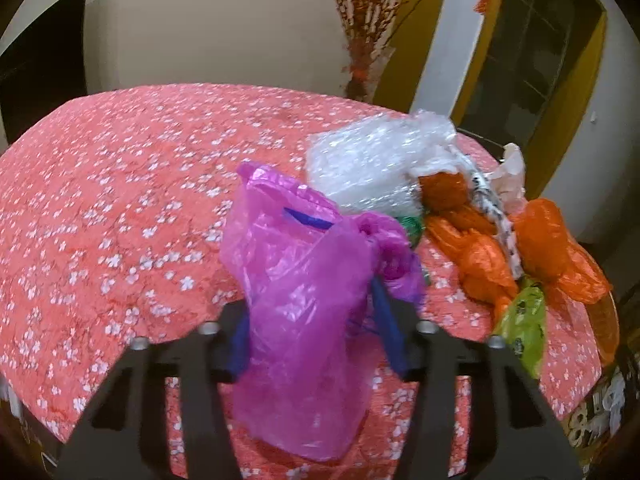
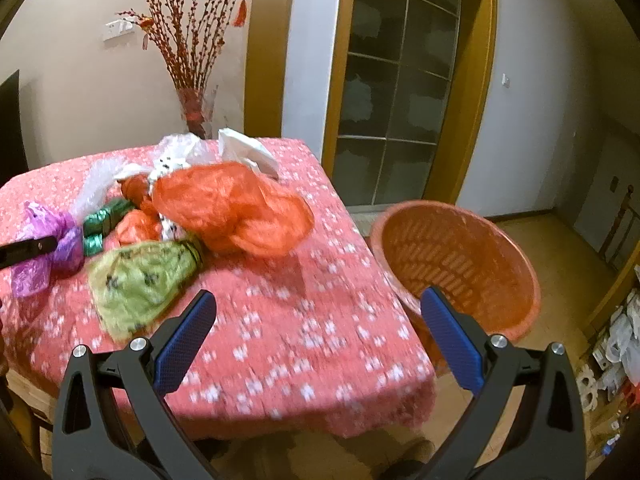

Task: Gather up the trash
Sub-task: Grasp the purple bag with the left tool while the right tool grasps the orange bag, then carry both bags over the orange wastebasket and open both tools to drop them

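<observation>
A purple plastic bag (image 1: 304, 280) stands between the blue pads of my left gripper (image 1: 312, 312), which is shut on it above the table. In the right wrist view the same bag (image 2: 44, 248) sits at the far left with a black finger of the left gripper (image 2: 28, 250) on it. A heap of trash lies beside it: orange bags (image 2: 232, 208), a yellow-green bag (image 2: 140, 280), a green bundle (image 2: 104, 220) and clear bubble wrap (image 1: 368, 160). My right gripper (image 2: 316, 300) is open over the table's near right part, with nothing between its fingers.
The table (image 2: 300, 340) wears a pink flowered cloth. An orange slatted basket (image 2: 460, 256) stands tilted off its right edge. White paper (image 2: 248, 152) lies at the back of the heap. A vase of red branches (image 2: 192, 108) stands behind, near a glass door (image 2: 400, 80).
</observation>
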Demonstrator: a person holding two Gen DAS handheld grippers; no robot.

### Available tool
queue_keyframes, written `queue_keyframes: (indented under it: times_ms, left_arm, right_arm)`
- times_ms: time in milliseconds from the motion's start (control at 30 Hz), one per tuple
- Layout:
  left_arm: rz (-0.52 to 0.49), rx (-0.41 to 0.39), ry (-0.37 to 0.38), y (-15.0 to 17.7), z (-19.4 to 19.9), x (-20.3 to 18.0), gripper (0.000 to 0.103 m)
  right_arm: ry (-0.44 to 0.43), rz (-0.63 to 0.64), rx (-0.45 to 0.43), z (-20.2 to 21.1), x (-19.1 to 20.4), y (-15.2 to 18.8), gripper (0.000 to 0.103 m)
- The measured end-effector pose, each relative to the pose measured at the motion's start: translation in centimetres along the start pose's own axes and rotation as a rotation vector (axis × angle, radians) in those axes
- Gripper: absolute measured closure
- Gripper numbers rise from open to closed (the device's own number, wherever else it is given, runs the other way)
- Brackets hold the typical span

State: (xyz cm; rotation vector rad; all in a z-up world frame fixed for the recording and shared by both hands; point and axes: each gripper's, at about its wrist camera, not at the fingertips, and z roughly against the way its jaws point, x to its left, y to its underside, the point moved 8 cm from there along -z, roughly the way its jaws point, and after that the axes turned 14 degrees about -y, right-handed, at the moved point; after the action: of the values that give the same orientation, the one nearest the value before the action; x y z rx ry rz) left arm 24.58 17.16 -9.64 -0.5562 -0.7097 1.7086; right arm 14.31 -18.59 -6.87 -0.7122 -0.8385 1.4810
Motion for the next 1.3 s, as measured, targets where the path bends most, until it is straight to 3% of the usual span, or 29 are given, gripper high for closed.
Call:
queue_keyframes:
  times_ms: [100,267,433,567,667,733,800,1067,1300]
  left_arm:
    - [-0.015,-0.031,-0.005,-0.4,0.7,-0.4,0.067]
    - [-0.012,-0.063,-0.017,-1.1,1.7,0.0,0.07]
    - [0.008,-0.081,-0.022,-1.8,2.9,0.4,0.07]
    - [0.019,-0.09,-0.021,-2.2,3.6,1.0,0.07]
    - [0.019,-0.099,-0.019,-2.7,4.2,0.7,0.07]
    - [0.02,-0.104,-0.012,-3.1,4.6,0.3,0.07]
    - [0.02,-0.108,-0.007,-3.4,4.9,0.0,0.07]
    - [-0.013,-0.139,0.033,-4.7,6.5,-3.5,0.07]
    - [-0.06,-0.158,0.106,-5.3,7.8,-8.9,0.07]
  right_arm:
    - [-0.019,0.002,-0.02,-0.8,0.3,-1.3,0.002]
    - [-0.073,-0.012,-0.036,-3.2,0.6,-4.0,0.005]
    - [-0.11,-0.054,0.009,-7.1,-0.2,-5.4,0.019]
    - [-0.141,-0.093,0.095,-10.2,-0.9,-4.9,0.03]
    - [-0.178,-0.104,0.173,-12.2,-0.9,-3.8,0.053]
    - [-0.206,-0.116,0.21,-12.9,-0.8,-3.0,0.09]
    - [-0.218,-0.112,0.205,-12.6,-0.6,-2.9,0.097]
    - [-0.233,-0.101,0.057,-8.2,-1.9,-6.0,0.1]
    - [-0.168,-0.152,-0.069,-4.3,-5.7,-8.3,0.101]
